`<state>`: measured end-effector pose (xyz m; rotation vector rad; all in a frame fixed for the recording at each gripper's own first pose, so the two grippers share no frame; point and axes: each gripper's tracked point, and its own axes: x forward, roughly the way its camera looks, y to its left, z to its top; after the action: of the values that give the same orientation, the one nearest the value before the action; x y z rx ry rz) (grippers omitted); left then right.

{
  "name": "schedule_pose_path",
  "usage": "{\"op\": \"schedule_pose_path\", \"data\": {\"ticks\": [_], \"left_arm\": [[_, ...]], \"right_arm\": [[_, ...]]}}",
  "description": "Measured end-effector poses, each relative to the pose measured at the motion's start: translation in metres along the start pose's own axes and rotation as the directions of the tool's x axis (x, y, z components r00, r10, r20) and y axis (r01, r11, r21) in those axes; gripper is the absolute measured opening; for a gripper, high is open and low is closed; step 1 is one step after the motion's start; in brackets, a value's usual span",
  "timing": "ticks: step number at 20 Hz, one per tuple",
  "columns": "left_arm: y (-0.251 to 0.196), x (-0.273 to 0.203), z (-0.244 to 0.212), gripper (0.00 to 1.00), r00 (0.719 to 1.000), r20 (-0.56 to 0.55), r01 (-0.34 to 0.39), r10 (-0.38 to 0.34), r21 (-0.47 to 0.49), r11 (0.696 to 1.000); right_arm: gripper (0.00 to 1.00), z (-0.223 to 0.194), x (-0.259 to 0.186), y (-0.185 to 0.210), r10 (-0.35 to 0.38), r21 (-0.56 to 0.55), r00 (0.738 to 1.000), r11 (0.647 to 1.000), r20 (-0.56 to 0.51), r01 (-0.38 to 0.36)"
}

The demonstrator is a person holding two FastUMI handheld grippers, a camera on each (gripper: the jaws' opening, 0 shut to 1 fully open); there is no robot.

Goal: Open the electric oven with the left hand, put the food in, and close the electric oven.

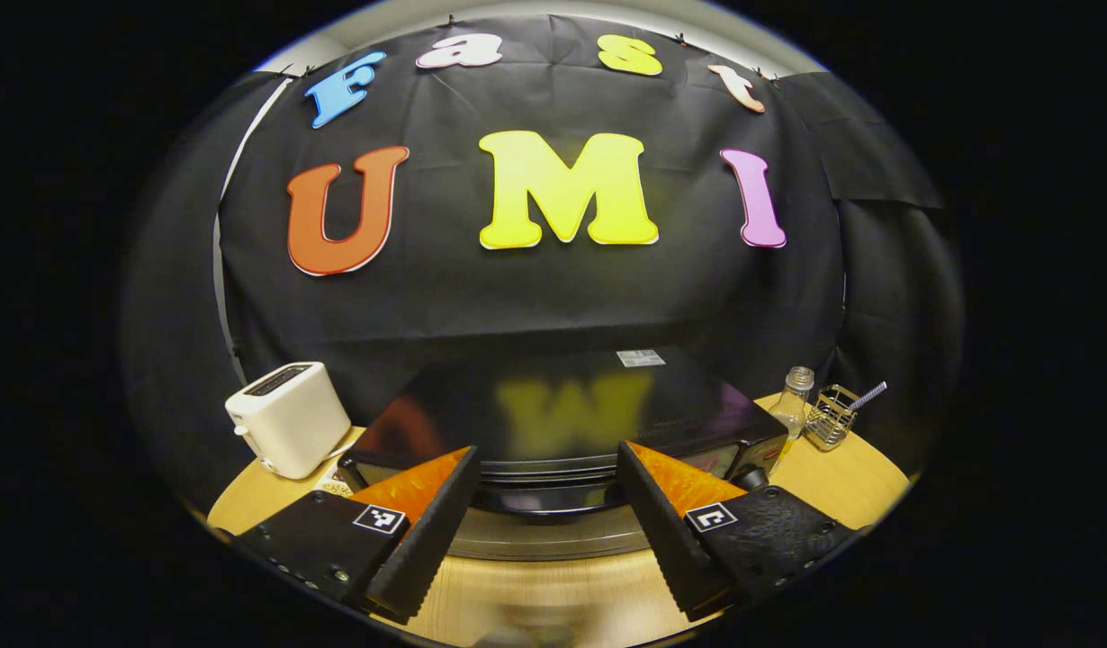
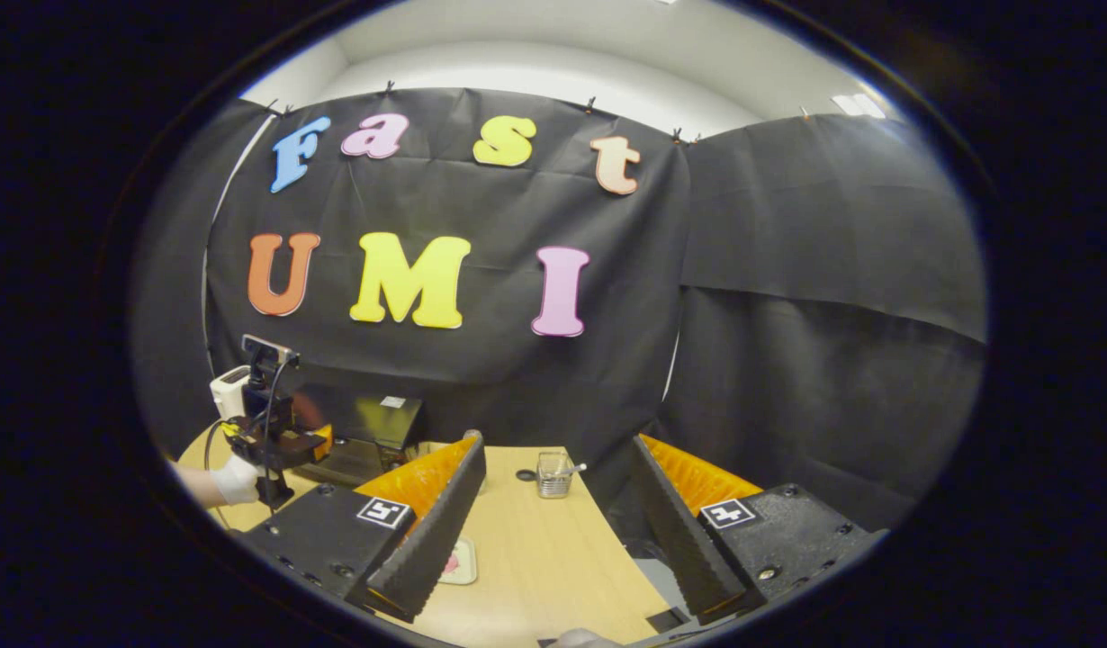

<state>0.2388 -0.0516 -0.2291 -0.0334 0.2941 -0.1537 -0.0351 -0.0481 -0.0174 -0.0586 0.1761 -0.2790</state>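
Left gripper view. The left claw (image 1: 549, 504) was spread wide and held nothing, its two fingers framing the front of the oven (image 1: 571, 418), which stood on the worktop (image 1: 823, 481) between a toaster (image 1: 288, 418) and a glass bottle (image 1: 795, 400) with a wire basket (image 1: 831, 417) beside it. The claw pointed at the oven's upper front edge, probably lined up to reach the door handle; whether the door was already ajar could not be told, since the front face fell below the line of sight.

Right gripper view. The right claw (image 2: 558, 522) was likewise spread and empty, hanging over the near part of the worktop (image 2: 535, 549), well apart from the oven (image 2: 364, 432) at far left. A gloved hand (image 2: 237, 479) held the left claw's rig (image 2: 270, 423) in front of the oven. Just beside the right claw's left finger lay a small plate (image 2: 459, 562) with something pink, presumably the food; the right claw was likely waiting near it. A wire basket (image 2: 553, 474) stood farther back.
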Motion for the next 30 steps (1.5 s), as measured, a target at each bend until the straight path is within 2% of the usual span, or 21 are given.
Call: {"op": "schedule_pose_path", "data": {"ticks": [3,12,22,30], "left_arm": [[0.0,0.002,-0.003,0.97,1.0,-0.018,-0.003,0.003,-0.022,1.0],[-0.003,-0.047,-0.029,0.97,0.999,-0.051,0.009,-0.009,-0.017,1.0],[-0.002,-0.108,-0.112,0.97,0.98,-0.197,-0.004,0.002,-0.012,1.0],[-0.006,-0.12,-0.168,0.97,0.954,-0.299,-0.001,0.002,0.004,1.0]], "right_arm": [[1.0,-0.003,0.0,0.009,0.01,-0.004,1.0,1.0,-0.004,-0.01],[1.0,-0.013,-0.013,0.025,0.076,-0.002,0.997,0.997,-0.023,-0.076],[1.0,-0.024,-0.033,0.03,0.125,-0.017,0.991,0.992,-0.055,-0.126],[1.0,-0.038,-0.047,0.02,0.093,-0.039,0.992,0.995,-0.091,-0.097]]}}
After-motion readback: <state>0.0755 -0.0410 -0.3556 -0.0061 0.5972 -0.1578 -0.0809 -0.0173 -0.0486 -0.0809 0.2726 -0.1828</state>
